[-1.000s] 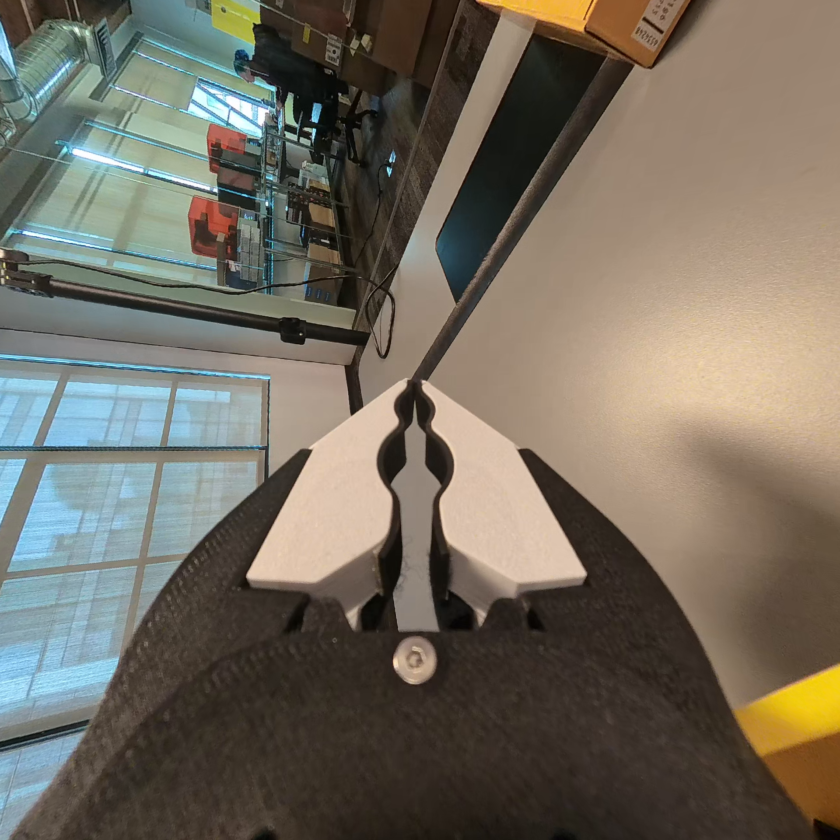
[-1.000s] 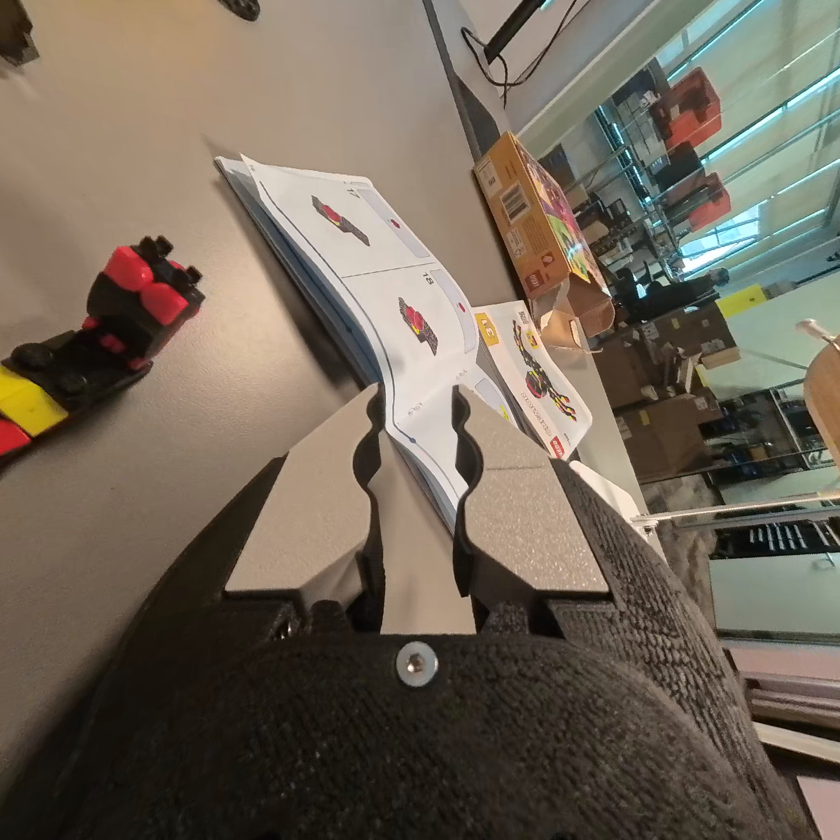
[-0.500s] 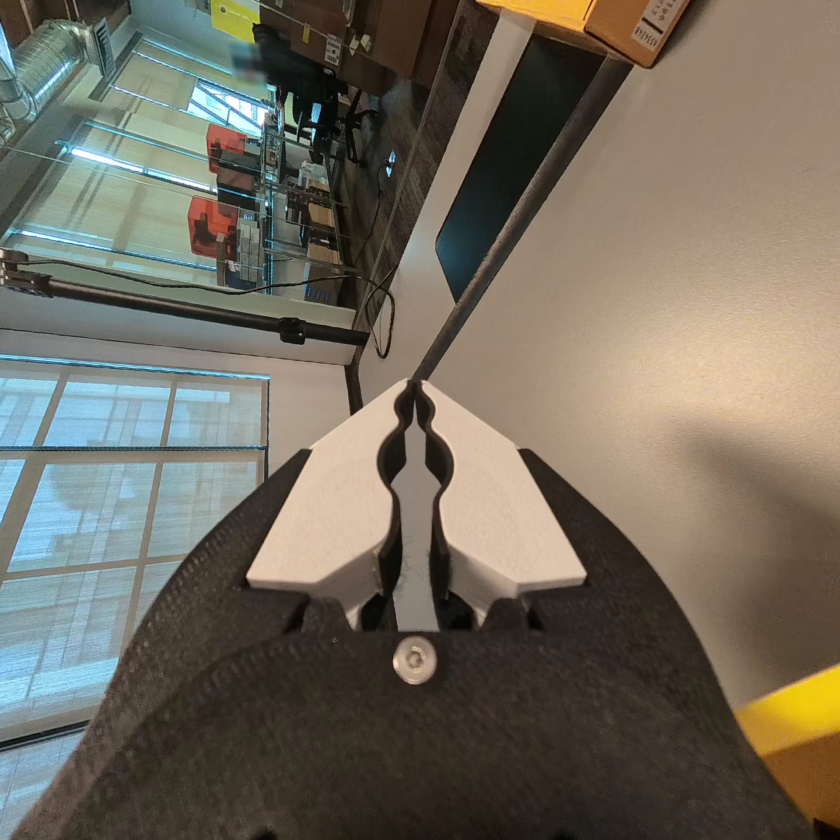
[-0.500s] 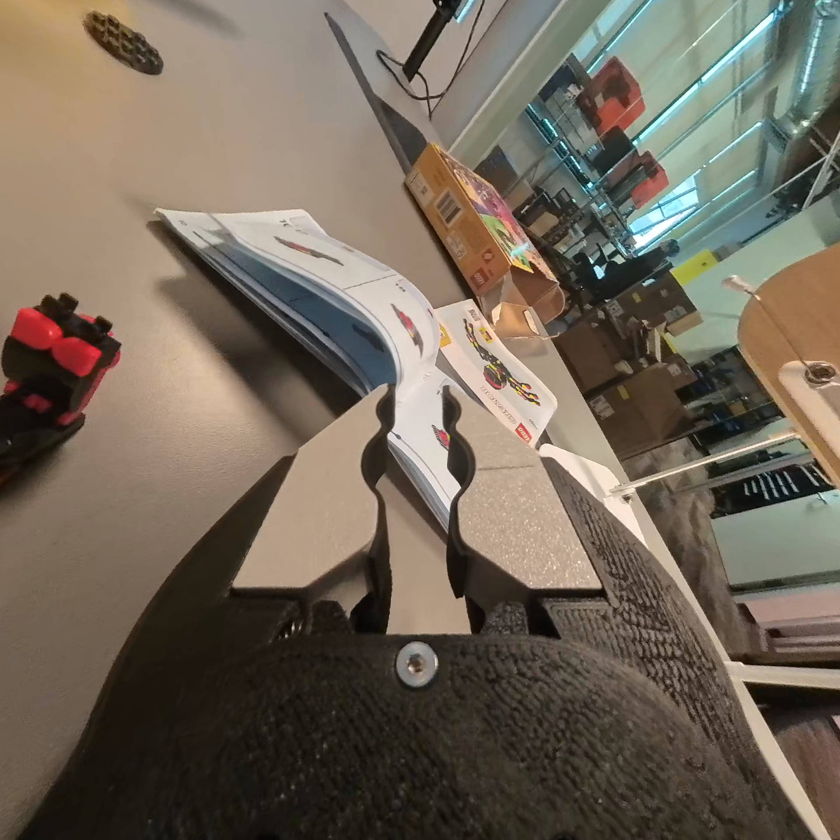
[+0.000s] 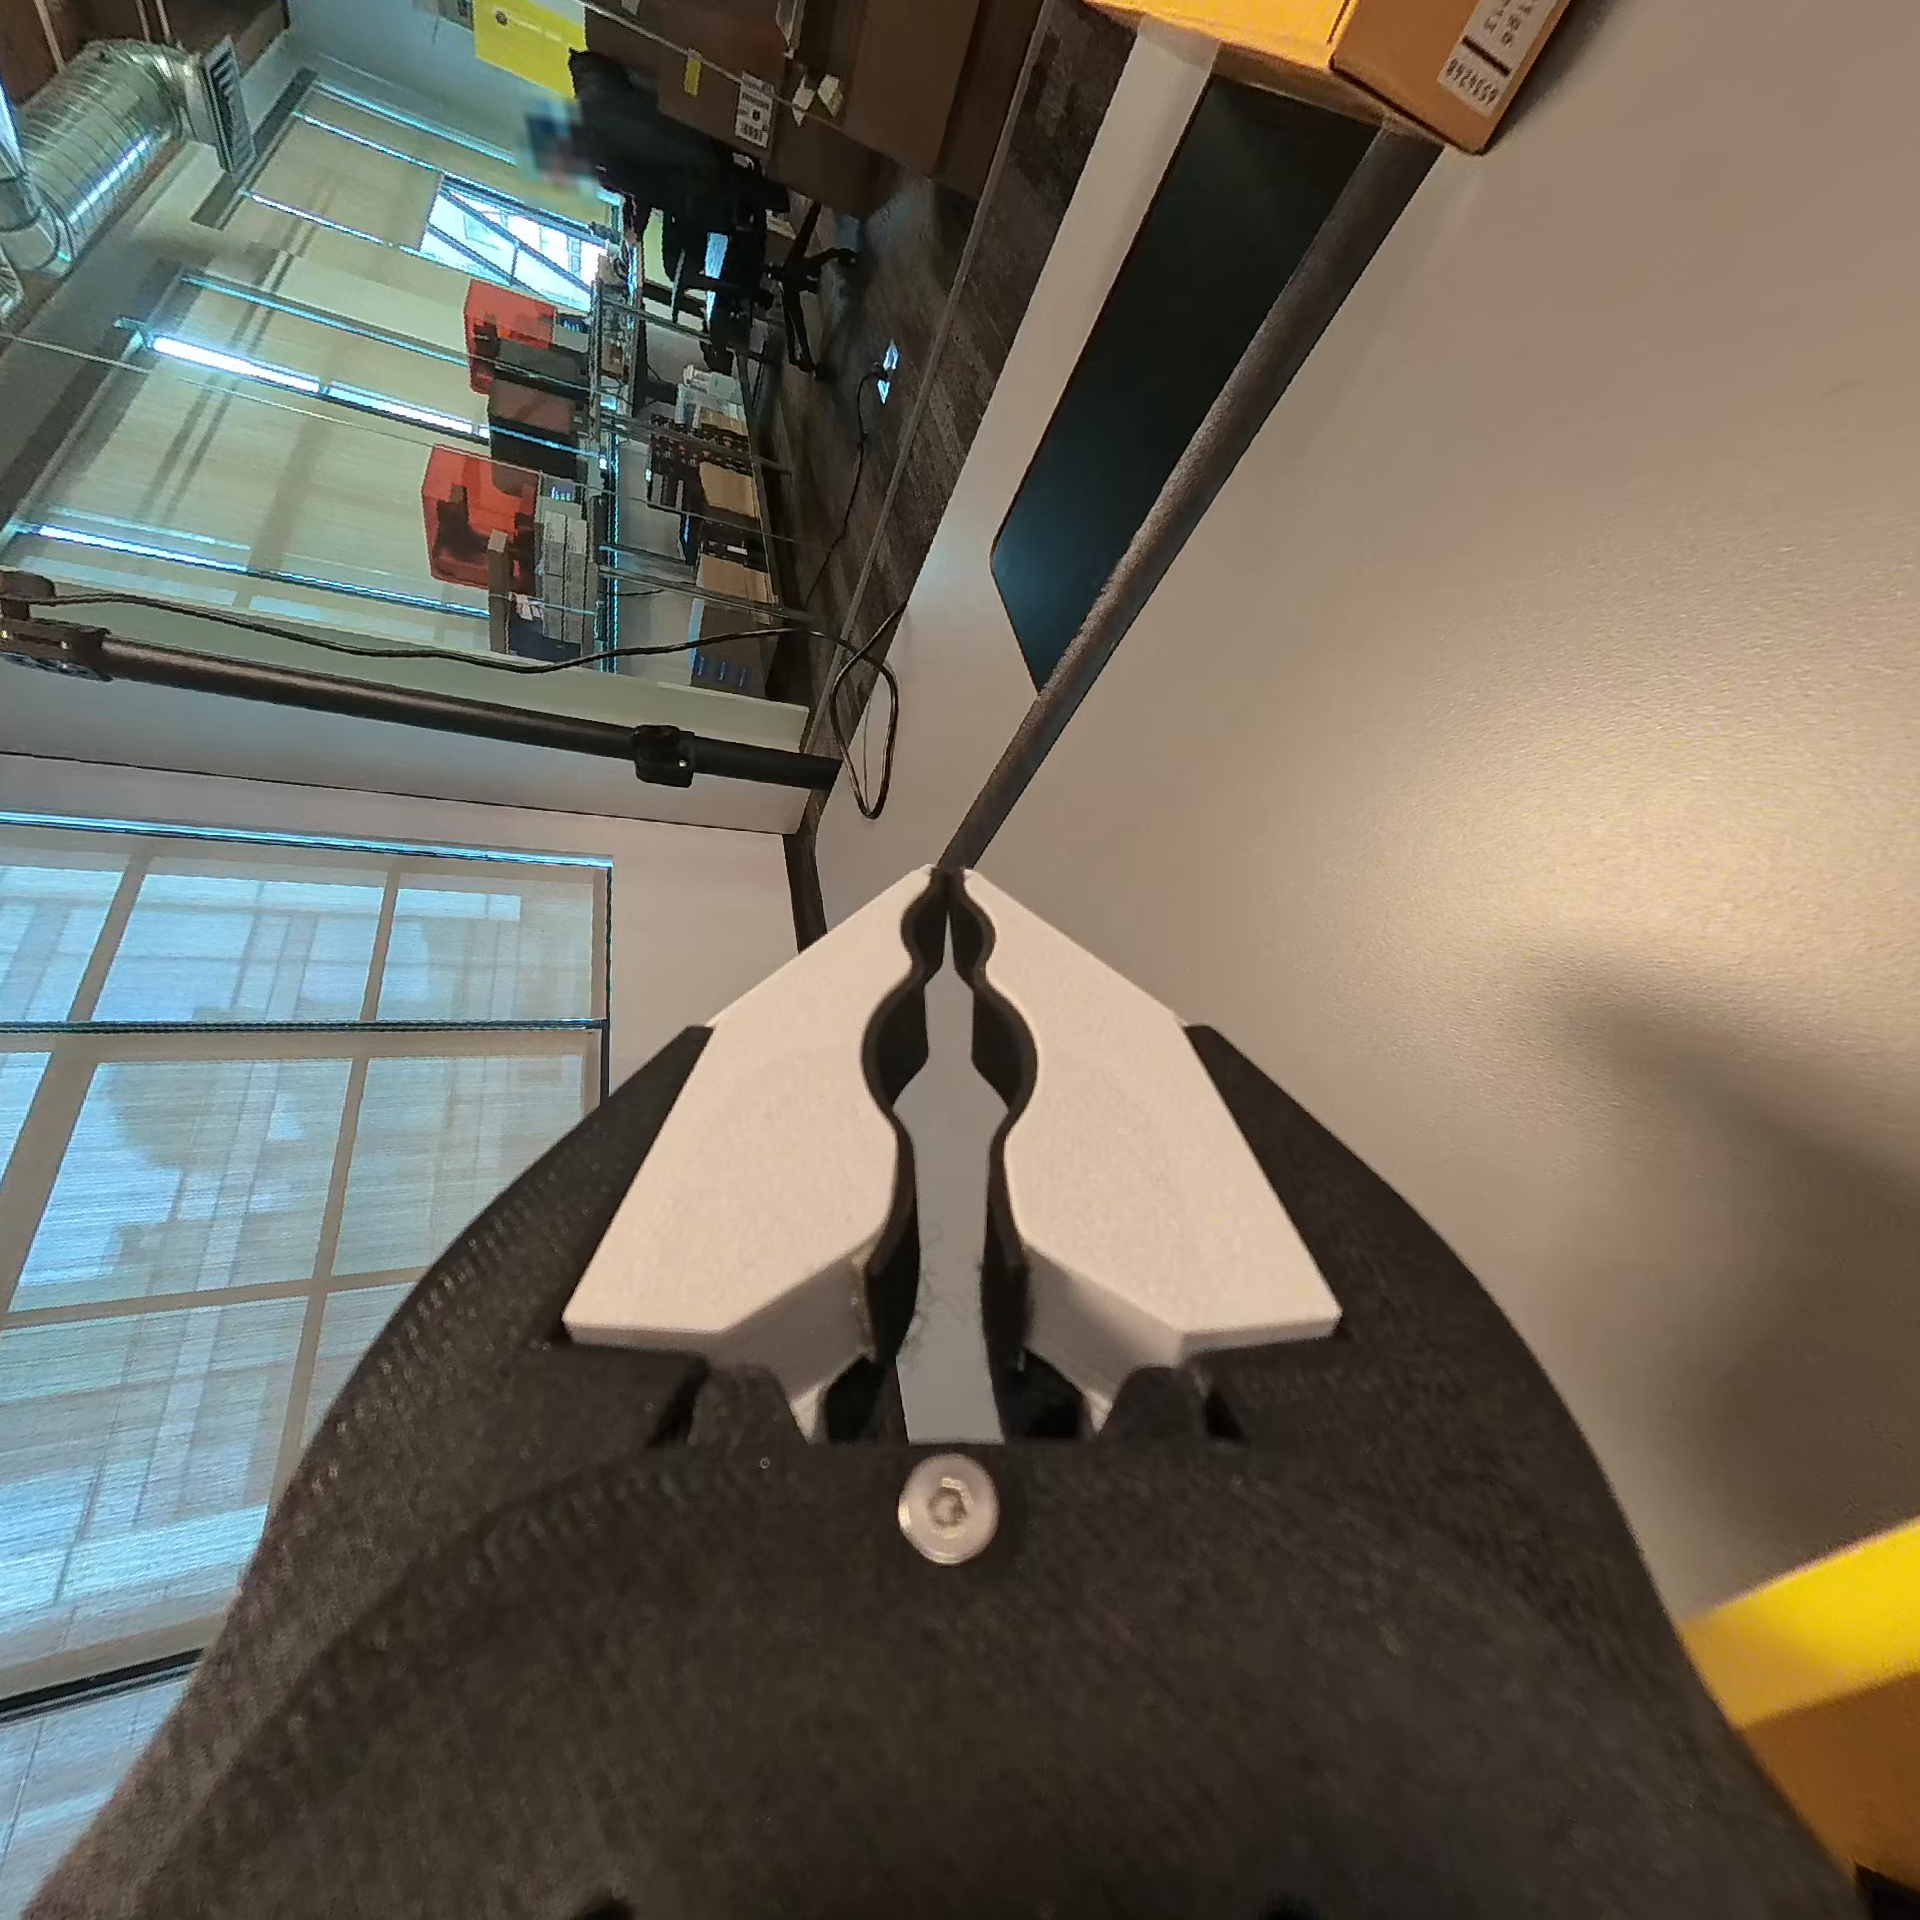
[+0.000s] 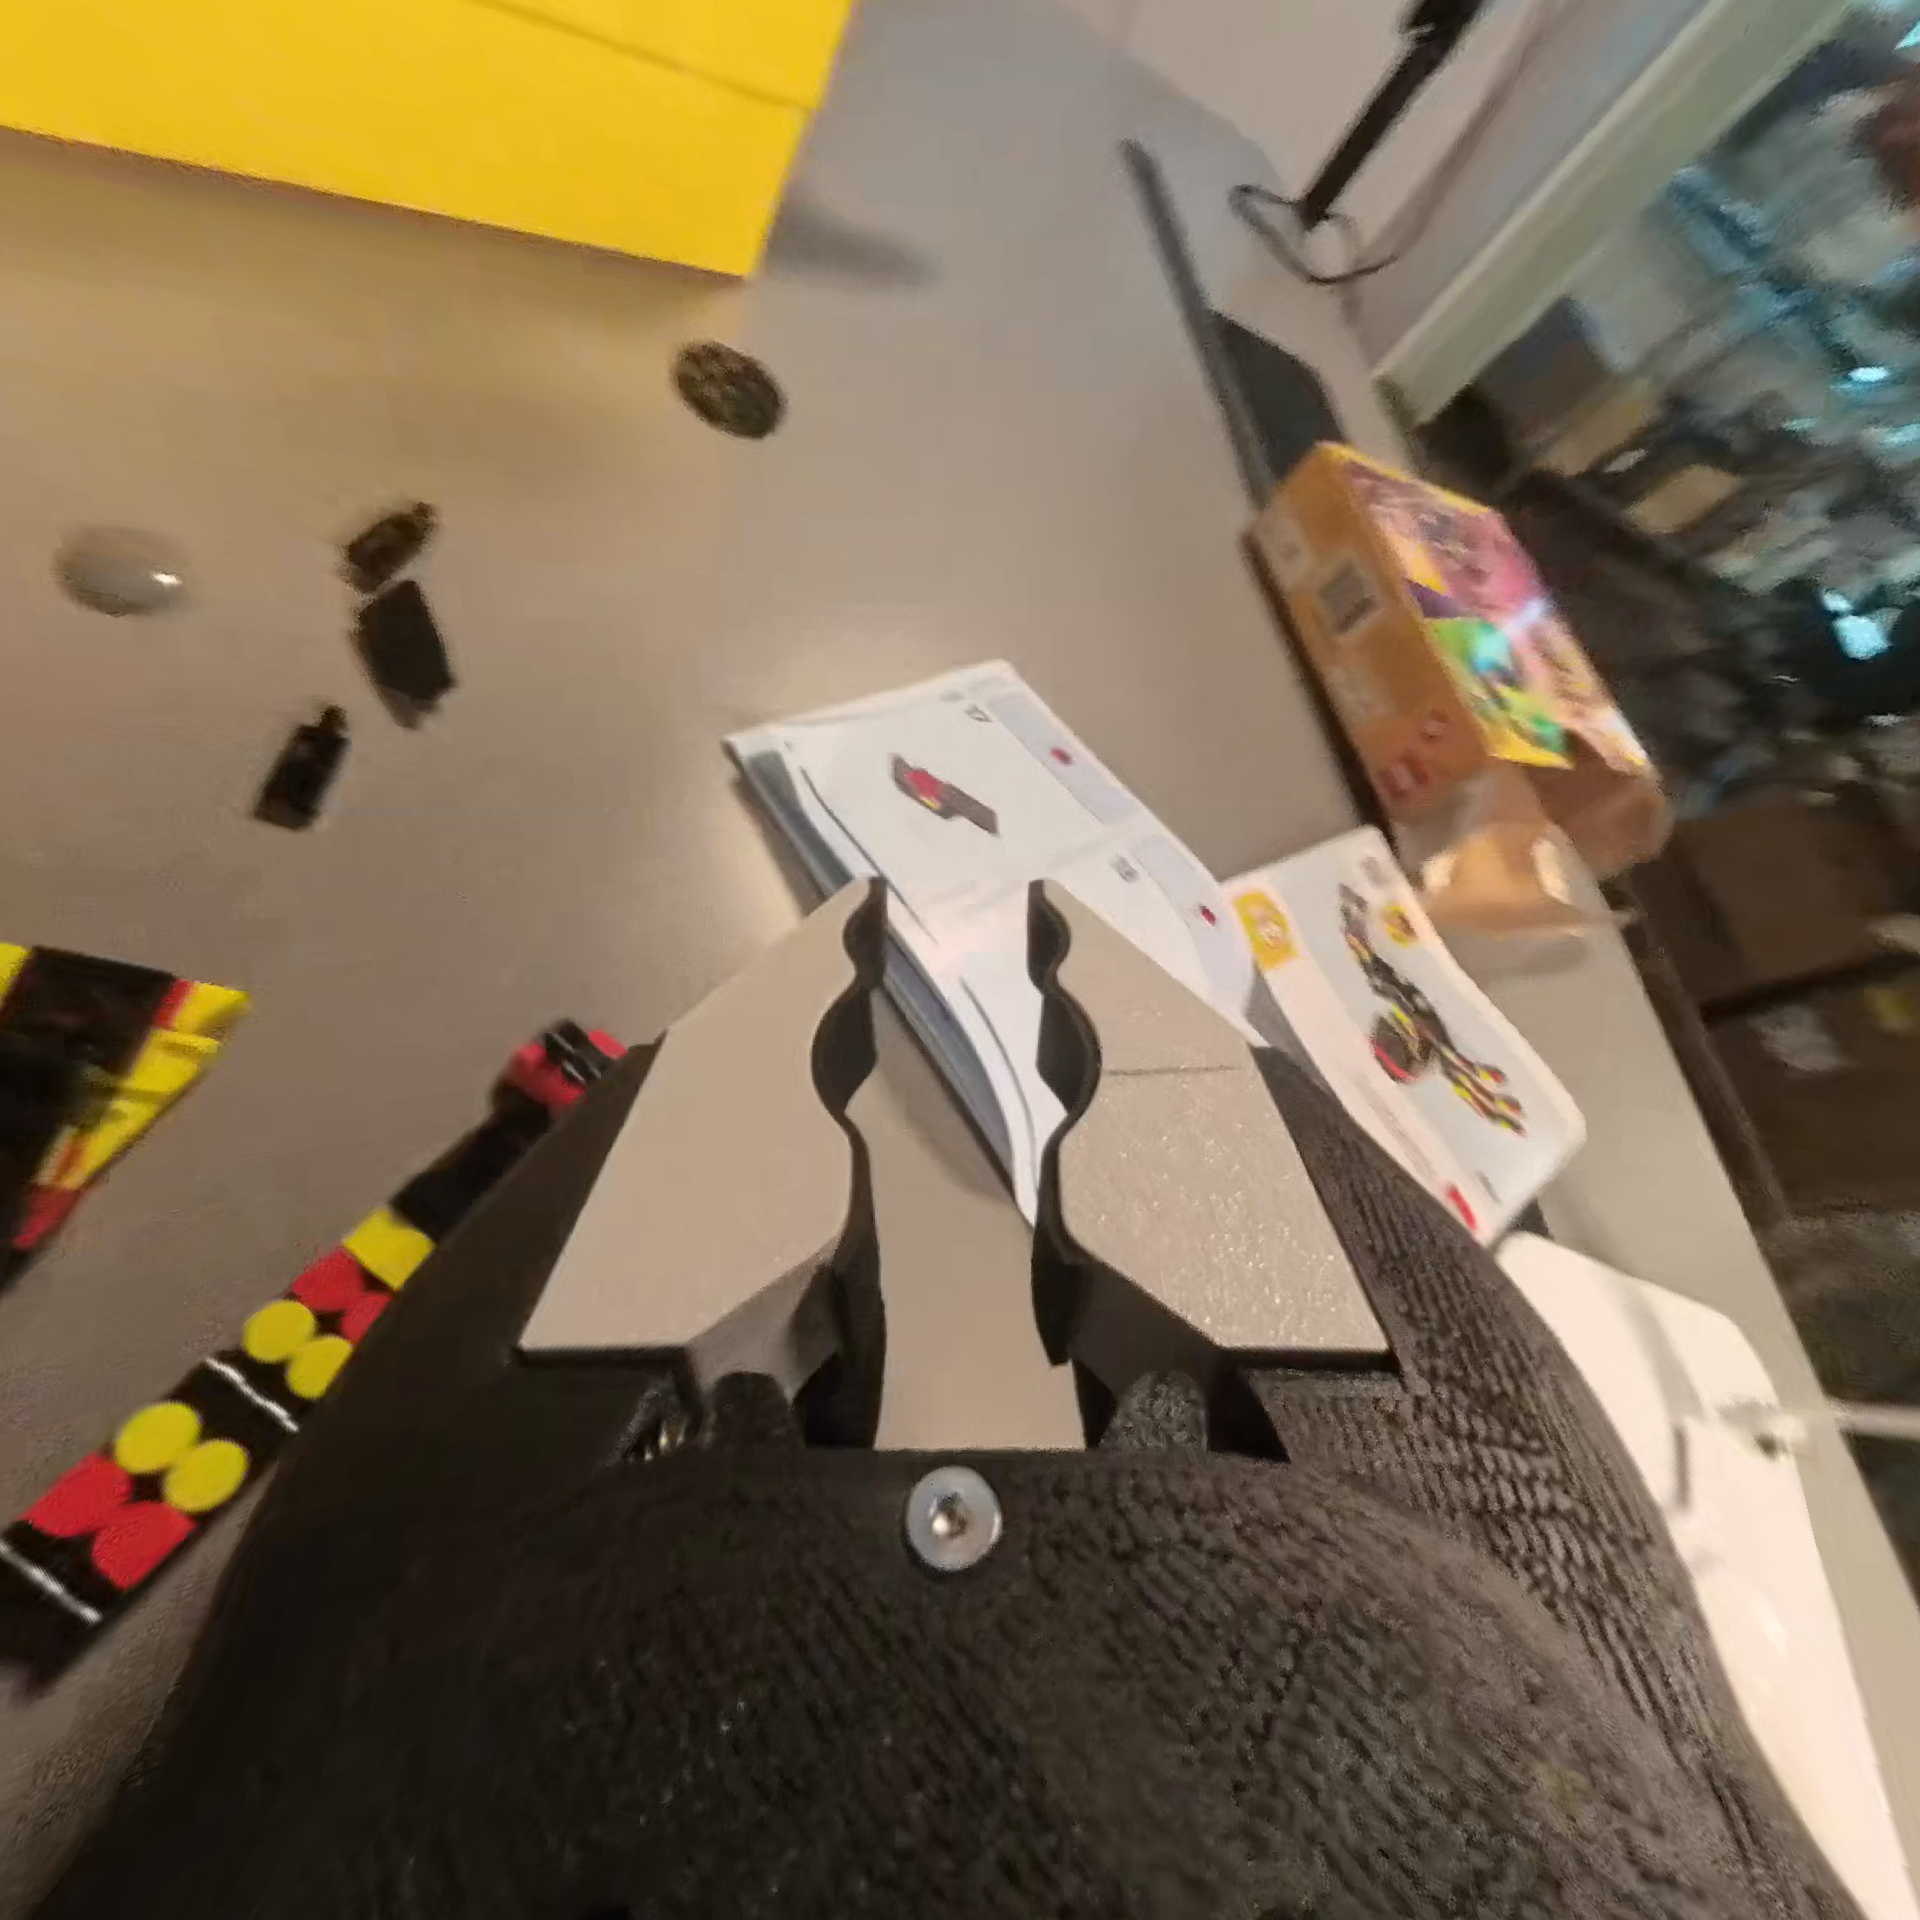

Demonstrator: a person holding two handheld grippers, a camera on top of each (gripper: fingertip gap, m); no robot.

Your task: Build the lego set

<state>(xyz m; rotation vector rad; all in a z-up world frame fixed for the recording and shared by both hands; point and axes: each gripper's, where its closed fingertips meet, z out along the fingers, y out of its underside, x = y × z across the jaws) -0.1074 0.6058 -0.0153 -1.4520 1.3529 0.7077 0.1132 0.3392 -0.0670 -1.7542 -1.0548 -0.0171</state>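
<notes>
**Right now: light, hard plastic waiting for a careful pinch**

Currently the right gripper (image 6: pixel 954 904) is hovering over the grey table (image 6: pixel 987 416) with its fingers parted and nothing between them, pointing toward the open instruction booklet (image 6: pixel 997 831). The left gripper (image 5: pixel 948 883) is sitting with its white fingertips pressed together, empty, facing the table edge and the room beyond.

The partly built lego model (image 6: pixel 312 1340) is lying at lower left, a long black strip carrying red and yellow studs, partly hidden behind the gripper body. Loose black pieces (image 6: pixel 400 644) are lying well apart from it, farther up the table, near a round black perforated disc (image 6: pixel 727 390) and a small grey dome (image 6: pixel 120 569).

Judging by its look, the model is rigid, glossy, lightweight plastic, probably slippery under smooth pads and likely to snap apart at its joints if squeezed mid-span. Gripping across the narrow sides near a thick stacked section seems safest. A yellow box (image 6: pixel 416 114) is lying at the top, and a printed carton (image 6: pixel 1444 623) is resting beyond the booklet.
</notes>
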